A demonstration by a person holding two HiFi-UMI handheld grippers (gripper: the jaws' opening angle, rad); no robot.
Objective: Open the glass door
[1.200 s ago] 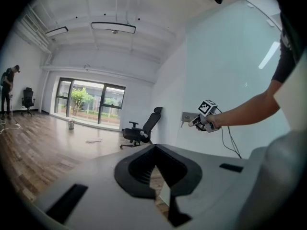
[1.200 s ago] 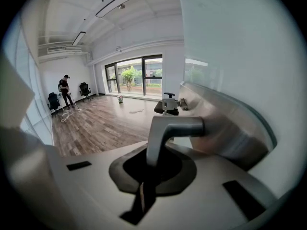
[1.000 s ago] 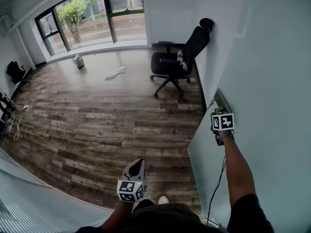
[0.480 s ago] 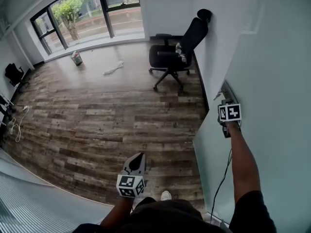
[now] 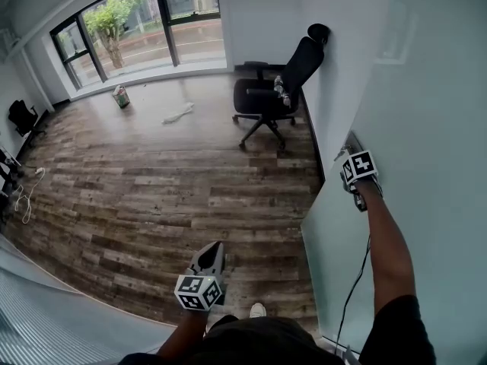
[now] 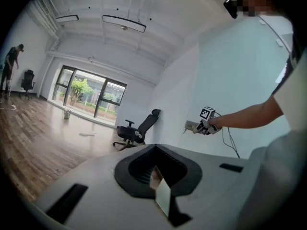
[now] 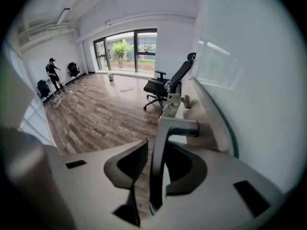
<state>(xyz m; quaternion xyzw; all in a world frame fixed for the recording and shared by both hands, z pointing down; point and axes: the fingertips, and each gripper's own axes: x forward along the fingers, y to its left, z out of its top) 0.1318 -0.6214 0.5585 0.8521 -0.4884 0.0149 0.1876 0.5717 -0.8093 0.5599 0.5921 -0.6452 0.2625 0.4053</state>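
Right gripper [image 7: 156,150]: up at the glass door [image 5: 335,265], jaws opening. The door handle [image 7: 165,143] stands upright between them, with a visible gap on the left jaw's side, so it's not really pinching.
Door handle: metal lever on the door's edge, right by the white wall [image 5: 434,128].
Left gripper [image 6: 159,188]: hanging low over the wood floor [image 5: 152,188], well apart from the door, jaws pressed together on nothing.
Background: black office chair [image 5: 274,90] against the wall, further down the room.
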